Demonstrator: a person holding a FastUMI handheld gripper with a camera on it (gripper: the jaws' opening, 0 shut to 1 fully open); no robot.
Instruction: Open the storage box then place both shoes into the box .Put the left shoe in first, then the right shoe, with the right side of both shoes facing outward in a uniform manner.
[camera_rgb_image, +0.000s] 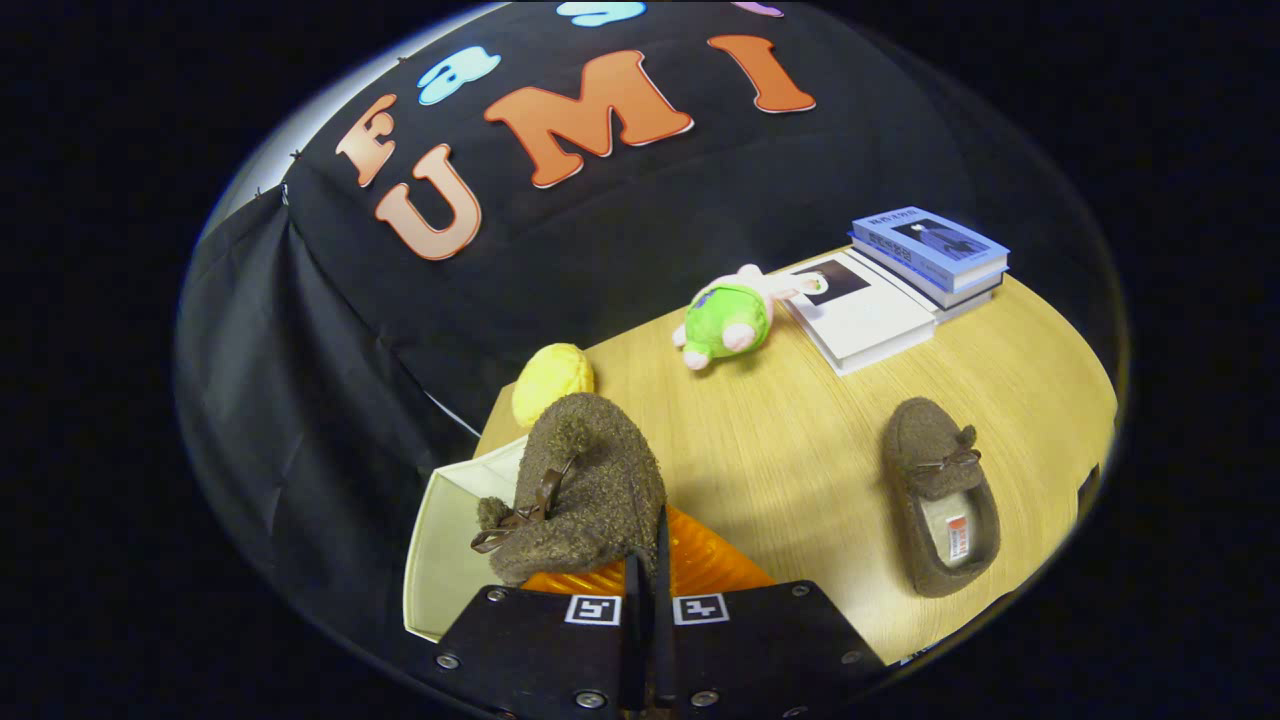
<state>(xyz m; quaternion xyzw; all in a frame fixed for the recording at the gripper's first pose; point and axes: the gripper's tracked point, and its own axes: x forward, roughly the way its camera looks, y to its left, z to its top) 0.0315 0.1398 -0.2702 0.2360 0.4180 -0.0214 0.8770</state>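
My gripper (648, 560) is shut on a fuzzy brown shoe (585, 480) with a dark bow, pinching its rim and holding it up, toe pointing away. Below the held shoe is the storage box (440, 540), cream inside, with an orange ribbed panel (700, 565) showing just ahead of the fingers. The second brown shoe (940, 495) lies on the wooden table (800, 440) off to the right of the fingers, its opening facing up with a pale lining and a small label inside.
A yellow plush ball (552, 382) sits at the table's far edge beyond the held shoe. A green and pink plush toy (735, 318) lies farther back, next to a white book (865, 310) and a stack of blue books (930, 255).
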